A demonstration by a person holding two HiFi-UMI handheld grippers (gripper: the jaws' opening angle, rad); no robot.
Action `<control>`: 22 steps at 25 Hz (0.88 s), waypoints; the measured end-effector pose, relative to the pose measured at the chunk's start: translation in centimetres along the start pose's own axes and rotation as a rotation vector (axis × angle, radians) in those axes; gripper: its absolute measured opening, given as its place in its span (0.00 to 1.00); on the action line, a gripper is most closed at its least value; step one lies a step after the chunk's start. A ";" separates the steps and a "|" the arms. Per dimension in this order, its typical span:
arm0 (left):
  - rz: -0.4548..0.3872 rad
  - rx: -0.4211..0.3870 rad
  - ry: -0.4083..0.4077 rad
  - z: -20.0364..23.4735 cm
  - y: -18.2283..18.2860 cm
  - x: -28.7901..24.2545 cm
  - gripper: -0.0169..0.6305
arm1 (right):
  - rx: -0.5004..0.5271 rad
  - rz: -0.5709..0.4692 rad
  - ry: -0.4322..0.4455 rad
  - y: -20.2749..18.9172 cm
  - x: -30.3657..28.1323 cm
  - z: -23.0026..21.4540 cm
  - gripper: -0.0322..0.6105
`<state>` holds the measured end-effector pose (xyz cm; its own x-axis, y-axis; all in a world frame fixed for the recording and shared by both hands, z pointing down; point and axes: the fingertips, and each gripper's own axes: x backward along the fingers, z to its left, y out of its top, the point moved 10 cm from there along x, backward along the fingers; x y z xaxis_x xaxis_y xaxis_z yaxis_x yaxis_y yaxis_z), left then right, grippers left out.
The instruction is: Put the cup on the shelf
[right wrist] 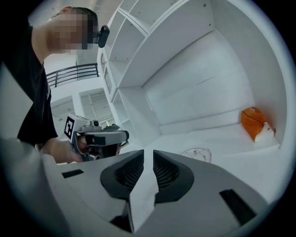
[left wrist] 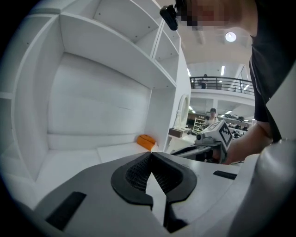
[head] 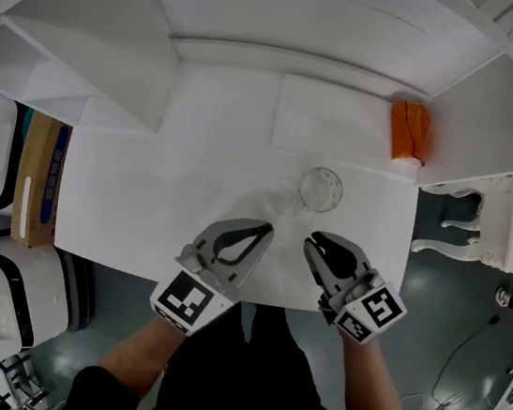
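Near the cup [head: 320,188], left tongs [head: 267,230] and right tongs [head: 311,243] seem level.

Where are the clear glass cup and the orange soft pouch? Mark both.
Clear glass cup [head: 320,189]: head view, centre of its round mouth.
Orange soft pouch [head: 409,129]: head view, middle of its body.

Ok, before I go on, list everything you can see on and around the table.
glass cup: one, clear, on the table just ahead of the right gripper
packet: one, orange, back right of the table
table: one, white
shelf unit: one, white, behind the table
cardboard box: one, brown, left of the table
left gripper: grey, shut, empty, over the table's front edge
right gripper: grey, shut, empty, beside the left
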<state>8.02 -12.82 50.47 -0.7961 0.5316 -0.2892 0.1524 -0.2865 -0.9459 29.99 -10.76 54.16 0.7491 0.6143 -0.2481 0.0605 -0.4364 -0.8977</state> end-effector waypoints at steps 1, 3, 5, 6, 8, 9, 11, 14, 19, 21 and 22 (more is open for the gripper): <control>-0.003 -0.005 0.003 0.2 -0.2 -0.3 0.05 | -0.005 0.004 -0.003 -0.4 -0.2 -0.5 0.08; -0.004 -0.010 0.005 0.4 -0.6 -0.7 0.05 | -0.020 0.011 -0.010 -1.3 -0.6 -1.3 0.08; 0.005 -0.006 -0.002 0.6 -1.2 -1.1 0.05 | -0.032 0.016 -0.014 -2.1 -0.9 -1.9 0.08; 0.012 -0.002 -0.006 0.7 -1.6 -1.4 0.05 | -0.035 0.019 -0.013 -2.4 -1.1 -2.3 0.09; 0.021 0.004 -0.015 0.9 -2.1 -2.1 0.05 | -0.046 0.029 -0.005 -3.1 -1.6 -2.9 0.16; 0.024 0.003 -0.020 1.0 -2.4 -2.5 0.05 | -0.053 0.037 -0.001 -3.5 -1.8 -3.2 0.21; 0.028 0.000 -0.028 1.2 -2.7 -2.9 0.05 | -0.068 0.054 -0.002 -4.2 -2.1 -3.7 0.24; 0.035 -0.002 -0.039 1.4 -3.2 -3.3 0.05 | -0.085 0.071 -0.020 -5.0 -2.3 -4.1 0.25; 0.055 0.014 -0.047 1.8 -4.3 -3.7 0.05 | -0.119 0.085 -0.050 -6.2 -2.6 -4.7 0.26; 0.059 0.019 -0.049 1.8 -4.6 -3.8 0.05 | -0.137 0.090 -0.054 -6.6 -2.7 -4.9 0.26; 0.059 0.017 -0.050 1.8 -4.6 -3.8 0.05 | -0.149 0.091 -0.053 -6.7 -2.8 -5.0 0.26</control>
<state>9.29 -14.93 56.20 -0.8141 0.4733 -0.3365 0.1902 -0.3302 -0.9246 30.75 -12.85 62.74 0.7202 0.6001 -0.3483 0.0940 -0.5818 -0.8079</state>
